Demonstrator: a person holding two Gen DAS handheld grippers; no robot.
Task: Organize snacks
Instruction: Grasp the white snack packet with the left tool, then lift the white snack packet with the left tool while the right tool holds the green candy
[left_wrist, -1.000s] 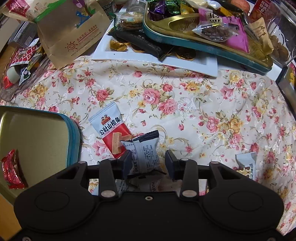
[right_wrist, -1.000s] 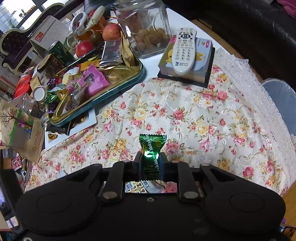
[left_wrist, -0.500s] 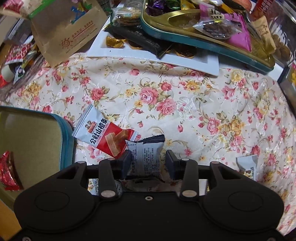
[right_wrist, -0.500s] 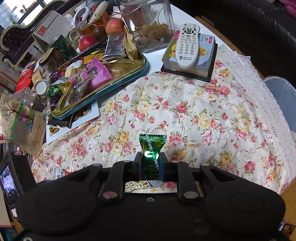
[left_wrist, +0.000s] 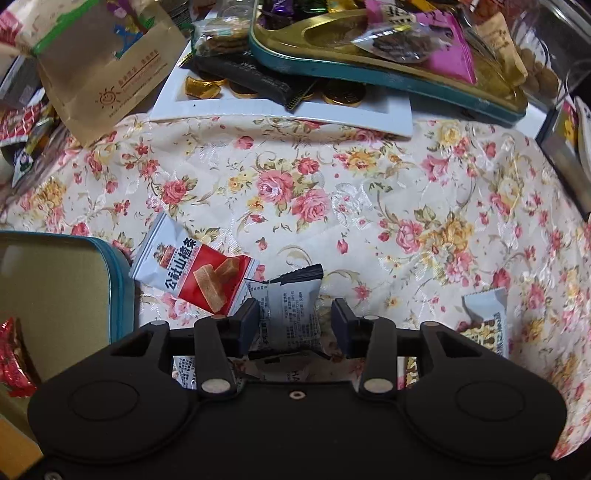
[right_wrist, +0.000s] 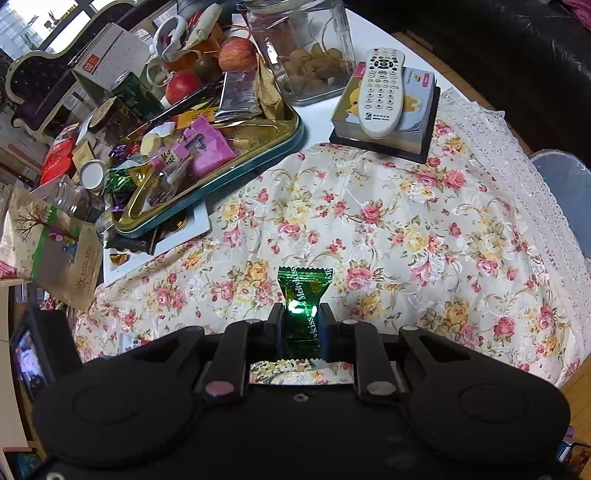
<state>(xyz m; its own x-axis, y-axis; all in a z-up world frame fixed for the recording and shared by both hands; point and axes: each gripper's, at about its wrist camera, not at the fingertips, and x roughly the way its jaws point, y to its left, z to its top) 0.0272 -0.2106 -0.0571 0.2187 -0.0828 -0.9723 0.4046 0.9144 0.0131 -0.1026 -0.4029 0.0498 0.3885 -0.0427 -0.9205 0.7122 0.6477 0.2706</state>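
In the left wrist view my left gripper (left_wrist: 294, 319) is open around a white snack packet with a black end (left_wrist: 291, 306); the packet lies on the floral cloth and touches the left finger, with a gap at the right one. A red and white hawthorn packet (left_wrist: 194, 271) lies just left of it. A teal tin with a gold inside (left_wrist: 118, 280) sits at the left with a red candy (left_wrist: 13, 354) in it. In the right wrist view my right gripper (right_wrist: 301, 325) is shut on a green Melty Kiss candy (right_wrist: 303, 295), held above the cloth.
A teal tray full of snacks (right_wrist: 258, 158) rests on a white plate (left_wrist: 332, 112) at the back. A brown paper bag (left_wrist: 103, 66), a glass jar (right_wrist: 303, 48), a remote on a box (right_wrist: 382, 92) and another white packet (left_wrist: 484, 321) are around.
The left gripper has shifted slightly, and the hawthorn packet has turned to lie more flat beside the tin. The right gripper has lifted a little with the green candy.
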